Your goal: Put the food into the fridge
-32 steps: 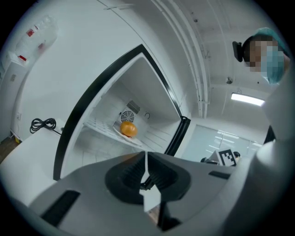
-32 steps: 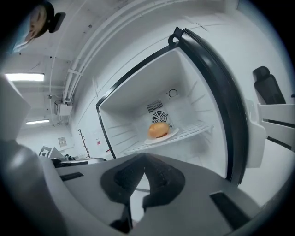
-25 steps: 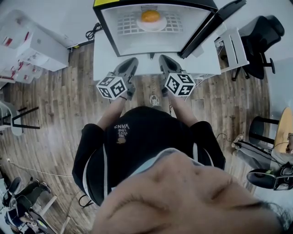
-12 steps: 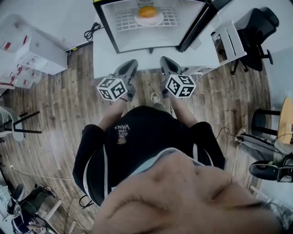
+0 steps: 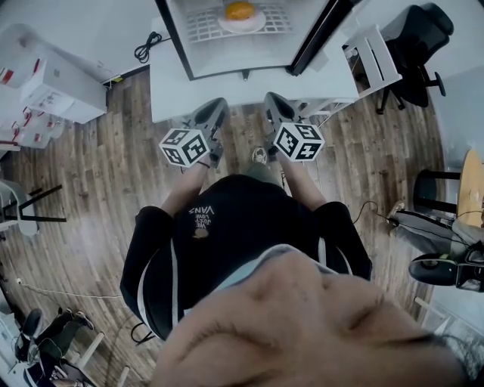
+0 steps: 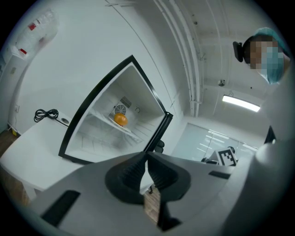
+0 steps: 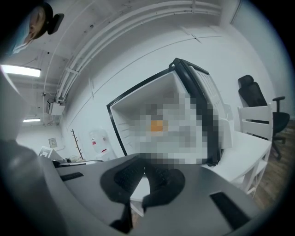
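Head view: the open fridge (image 5: 249, 54) is recorded at 12 o'clock on a white table (image 5: 172, 94), with an orange food item (image 5: 240, 10) lying on a plate (image 5: 243, 23) on its wire shelf. A round vent (image 6: 120, 109) behind the item is shown by the left gripper view alone. The left gripper (image 5: 215, 113) and right gripper (image 5: 275, 110) are held with jaws together and empty, well apart from the fridge. An office chair (image 5: 420, 41) is noted at 2 o'clock.

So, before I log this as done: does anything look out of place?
Only the fridge door stands open, with the orange on the shelf inside. Nothing spilled or askew; left gripper and right gripper are shut, empty.
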### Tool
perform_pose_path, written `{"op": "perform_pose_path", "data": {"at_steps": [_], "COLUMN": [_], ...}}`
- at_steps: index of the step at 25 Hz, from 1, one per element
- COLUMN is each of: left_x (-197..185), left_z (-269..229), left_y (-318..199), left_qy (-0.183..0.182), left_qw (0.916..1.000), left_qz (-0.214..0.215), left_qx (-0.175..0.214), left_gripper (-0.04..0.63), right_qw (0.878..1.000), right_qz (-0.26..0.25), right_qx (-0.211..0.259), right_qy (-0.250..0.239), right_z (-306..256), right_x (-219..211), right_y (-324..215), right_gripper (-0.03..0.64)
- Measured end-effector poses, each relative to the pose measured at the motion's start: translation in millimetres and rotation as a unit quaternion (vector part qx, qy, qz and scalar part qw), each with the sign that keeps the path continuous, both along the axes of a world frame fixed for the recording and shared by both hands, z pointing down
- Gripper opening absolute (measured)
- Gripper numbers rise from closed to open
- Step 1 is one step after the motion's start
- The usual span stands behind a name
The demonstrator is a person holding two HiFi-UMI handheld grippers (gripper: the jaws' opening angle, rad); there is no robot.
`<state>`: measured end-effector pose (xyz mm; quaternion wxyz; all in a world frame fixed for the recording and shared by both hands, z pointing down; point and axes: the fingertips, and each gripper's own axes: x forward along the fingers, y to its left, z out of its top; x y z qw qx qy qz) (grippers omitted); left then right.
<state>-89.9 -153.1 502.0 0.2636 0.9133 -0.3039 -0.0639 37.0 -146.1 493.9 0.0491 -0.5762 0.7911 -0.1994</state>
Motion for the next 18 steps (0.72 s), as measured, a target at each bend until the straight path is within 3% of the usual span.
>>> {"op": "perform_pose_path", "data": {"at_steps": [18], "left_x": [12.0], "left_z": [-11.2], "left_y": [19.3], "left_qy": [-0.001], "left_qw": [0.9995], "left_qz": [-0.031], "left_qx": [0.007], "left_gripper": [0.028], "right_qw": [0.999], "right_qz": [-0.036], "right_qx": [0.006], "right_qy": [0.012], "right_z": [-12.2], "right_x": [11.1], "right_y": [10.9], "right_gripper": [0.012]}}
